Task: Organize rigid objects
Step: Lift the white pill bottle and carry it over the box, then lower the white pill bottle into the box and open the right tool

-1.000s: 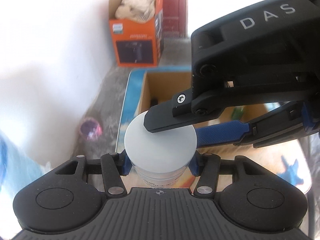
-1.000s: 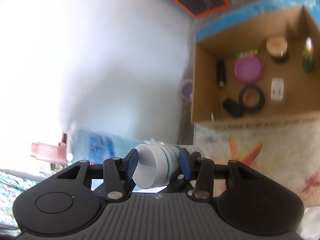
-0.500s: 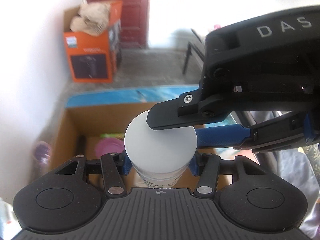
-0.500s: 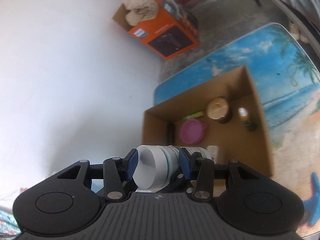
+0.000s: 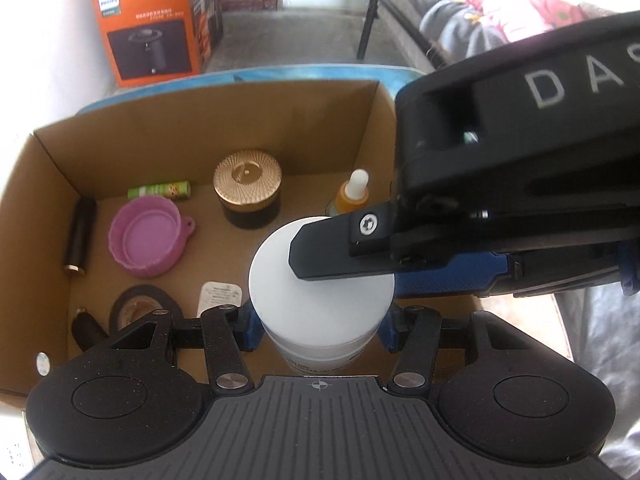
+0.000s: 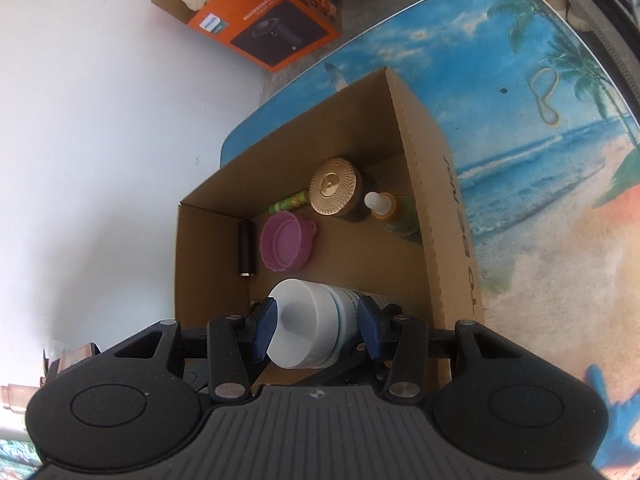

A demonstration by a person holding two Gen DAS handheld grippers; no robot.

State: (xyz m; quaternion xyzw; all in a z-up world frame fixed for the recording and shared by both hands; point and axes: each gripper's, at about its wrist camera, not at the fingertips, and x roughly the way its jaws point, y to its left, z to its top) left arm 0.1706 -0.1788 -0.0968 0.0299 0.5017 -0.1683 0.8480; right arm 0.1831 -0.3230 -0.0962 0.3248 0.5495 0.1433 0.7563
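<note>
Both grippers hold one white plastic jar point(image 5: 320, 292) above the open cardboard box point(image 5: 48, 184). My left gripper point(image 5: 320, 320) is shut on the jar's body just under its white cap. My right gripper point(image 6: 316, 328) is shut on the same jar point(image 6: 308, 332), crossing it from the right; its black body and blue fingers point(image 5: 452, 276) lie across the cap in the left wrist view. The box point(image 6: 436, 184) holds a gold-lidded dark jar point(image 5: 247, 194), a purple lid point(image 5: 146, 242), a dropper bottle point(image 5: 354, 192), a green tube point(image 5: 160, 191) and a black cylinder point(image 5: 80, 242).
The box also holds a black tape roll point(image 5: 138, 312), a white charger point(image 5: 220, 294) and a small dark piece point(image 5: 86, 330). It stands on a beach-print table point(image 6: 540, 140) bearing a rubber band point(image 6: 544, 96). An orange Philips carton point(image 5: 148, 32) sits on the floor by the white wall.
Both grippers have carried the jar together from beside the box to over it. The box contents now fill the view below the jar. The grips have not changed.
</note>
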